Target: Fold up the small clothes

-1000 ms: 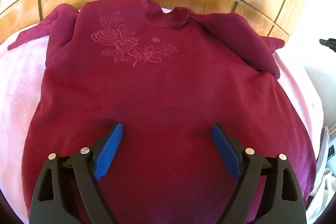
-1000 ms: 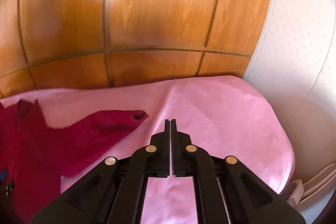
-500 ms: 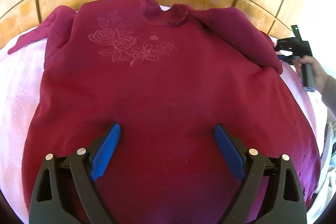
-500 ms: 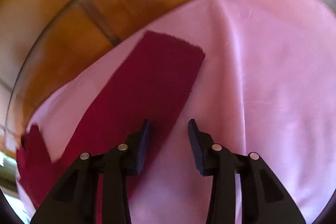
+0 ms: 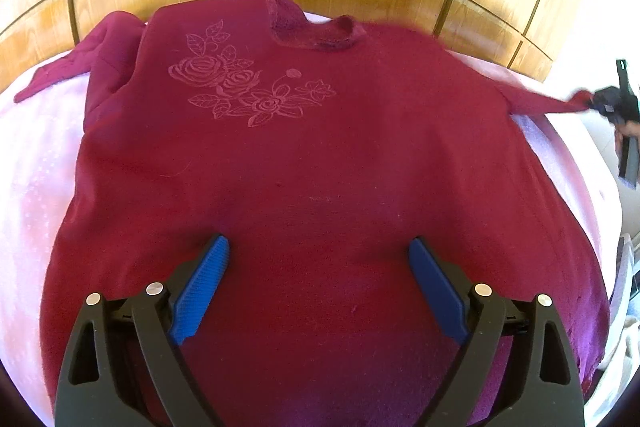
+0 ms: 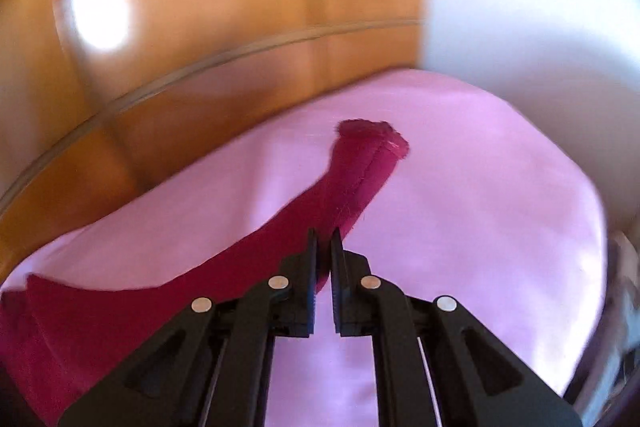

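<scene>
Sleeve (image 6: 352,183) clamped by the right hand-held gripper (image 6: 324,247)

Left hand-held gripper (image 5: 318,263) held wide over the sweater (image 5: 320,167); apparently, a taut inward fold is best.

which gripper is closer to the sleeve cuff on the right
Right. The right gripper is shut on that sleeve just short of its cuff; the left gripper hangs open above the sweater's lower body.

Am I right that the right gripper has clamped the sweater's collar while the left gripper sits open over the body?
Not the collar: the right gripper is clamped on the sweater's sleeve near its cuff, as the right wrist view shows. The left gripper does sit open over the body.
</scene>
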{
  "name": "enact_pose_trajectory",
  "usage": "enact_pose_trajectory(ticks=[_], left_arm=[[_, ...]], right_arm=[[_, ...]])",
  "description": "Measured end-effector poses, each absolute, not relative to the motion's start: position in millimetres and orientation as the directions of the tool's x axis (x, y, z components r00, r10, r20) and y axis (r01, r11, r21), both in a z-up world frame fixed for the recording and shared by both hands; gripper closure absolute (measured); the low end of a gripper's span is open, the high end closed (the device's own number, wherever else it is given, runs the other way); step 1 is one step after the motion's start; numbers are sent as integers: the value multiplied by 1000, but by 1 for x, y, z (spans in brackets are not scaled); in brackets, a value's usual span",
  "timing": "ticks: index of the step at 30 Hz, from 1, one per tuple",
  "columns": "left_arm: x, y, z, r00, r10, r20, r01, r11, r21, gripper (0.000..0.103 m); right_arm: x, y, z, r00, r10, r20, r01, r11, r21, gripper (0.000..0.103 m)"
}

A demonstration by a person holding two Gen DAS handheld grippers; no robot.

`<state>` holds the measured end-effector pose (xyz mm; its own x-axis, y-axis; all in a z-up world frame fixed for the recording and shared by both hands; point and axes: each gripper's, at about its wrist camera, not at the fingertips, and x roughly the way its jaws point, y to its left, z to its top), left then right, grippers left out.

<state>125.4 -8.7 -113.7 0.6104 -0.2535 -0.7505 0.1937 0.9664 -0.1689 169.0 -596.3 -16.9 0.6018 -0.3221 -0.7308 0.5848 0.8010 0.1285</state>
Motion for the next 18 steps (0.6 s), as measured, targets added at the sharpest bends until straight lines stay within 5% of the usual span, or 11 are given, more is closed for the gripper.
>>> enact_pose_trajectory(ticks=[5, 7, 10, 18], left_arm=[[125, -10, -113, 610, -249, -752, 192, 968, -164, 13], [126, -10, -113, 609, -248, -753, 192, 968, -163, 13], [125, -9, -112, 607, -252, -754, 192, 967, -169, 13], [112, 16, -91, 611, -285, -739, 115, 955, -273, 13]], right_arm=[[162, -612, -82, 496, -270, -825, 615, 780, 115, 90], [153, -611, -91, 492, -257, -832, 632, 762, 139, 50], [140, -598, -77, 499, -284, -819, 649, 749, 135, 26], [112, -486, -12, 698, -134, -703, 361, 914, 185, 11]])
